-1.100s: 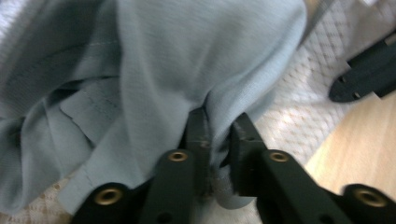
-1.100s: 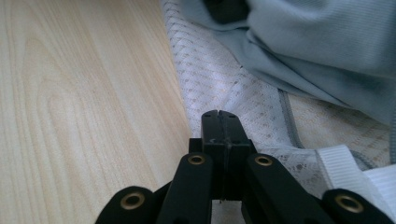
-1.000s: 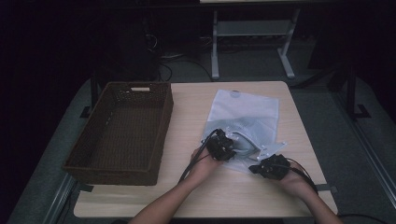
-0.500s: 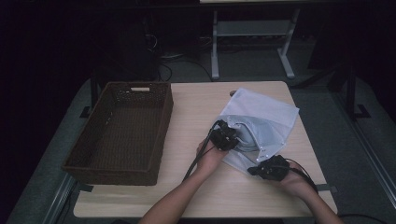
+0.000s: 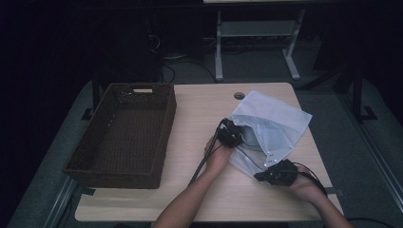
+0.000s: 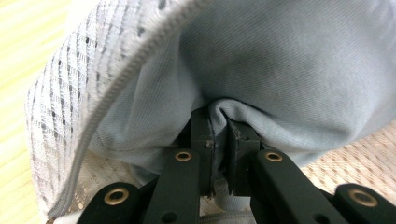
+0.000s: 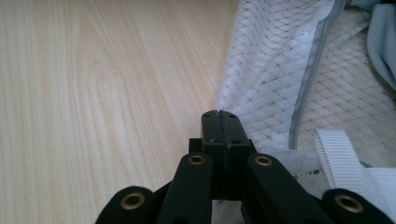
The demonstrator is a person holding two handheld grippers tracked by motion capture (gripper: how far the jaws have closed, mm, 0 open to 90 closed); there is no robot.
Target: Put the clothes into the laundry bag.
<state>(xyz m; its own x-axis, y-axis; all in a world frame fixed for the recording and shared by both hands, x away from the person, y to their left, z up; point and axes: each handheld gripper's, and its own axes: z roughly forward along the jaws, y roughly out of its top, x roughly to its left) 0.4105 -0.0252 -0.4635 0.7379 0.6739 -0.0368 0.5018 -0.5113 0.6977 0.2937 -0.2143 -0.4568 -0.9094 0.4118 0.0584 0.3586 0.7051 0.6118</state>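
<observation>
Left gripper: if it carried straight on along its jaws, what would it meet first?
Most likely the inside of the mesh laundry bag. The left gripper is shut on a fold of pale blue cloth at the bag's mouth, so the cloth would be pushed deeper in; the depth beyond is unclear.

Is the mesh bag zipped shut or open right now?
Open. The mesh bag gapes at its mouth, its zipper edge lies parted, and the left gripper pinches a pale blue cloth inside.

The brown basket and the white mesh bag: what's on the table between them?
Only bare wooden table separates the basket from the mesh bag in the high view.
</observation>
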